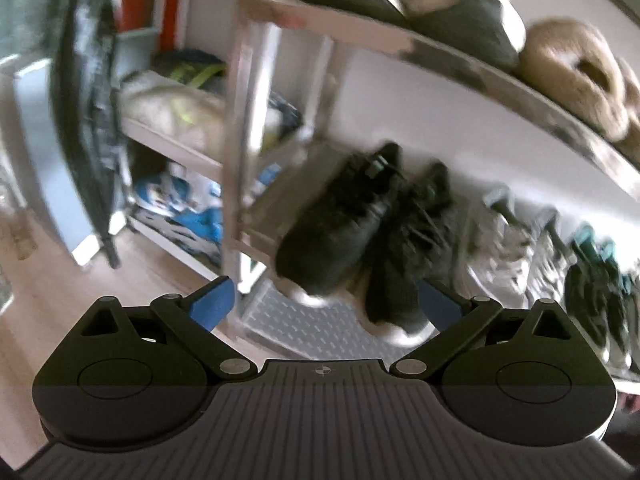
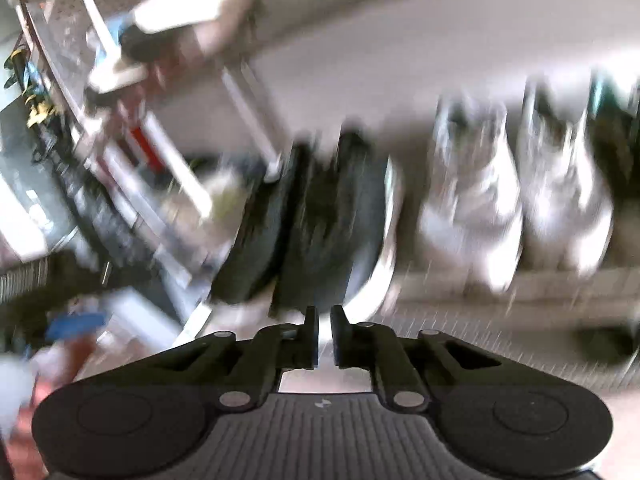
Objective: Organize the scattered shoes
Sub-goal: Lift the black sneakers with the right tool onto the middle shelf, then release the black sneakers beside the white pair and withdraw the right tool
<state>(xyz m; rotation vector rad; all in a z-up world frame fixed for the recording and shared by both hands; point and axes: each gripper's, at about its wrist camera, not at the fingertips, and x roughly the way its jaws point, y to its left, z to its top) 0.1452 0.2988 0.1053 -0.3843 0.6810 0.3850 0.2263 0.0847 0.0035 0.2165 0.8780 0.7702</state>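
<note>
A pair of black sneakers with white soles [image 1: 344, 236] stands side by side at the left end of the low shelf [image 1: 312, 324], toes towards me. My left gripper [image 1: 326, 306] is open just in front of their toes, its blue pads [image 1: 212, 304] wide apart and holding nothing. The right wrist view is badly blurred. It shows the same black pair [image 2: 320, 232] straight ahead. My right gripper [image 2: 325, 316] is shut just short of the toes, with nothing between its fingers.
Pale grey sneakers [image 1: 508, 252] [image 2: 472, 216] and dark teal shoes [image 1: 596, 280] line the low shelf to the right. Fluffy tan slippers [image 1: 572, 72] and dark ones [image 1: 460, 20] sit on the shelf above. A white upright post [image 1: 236, 160] stands left of the black pair, with a cluttered rack [image 1: 172, 108] beyond it.
</note>
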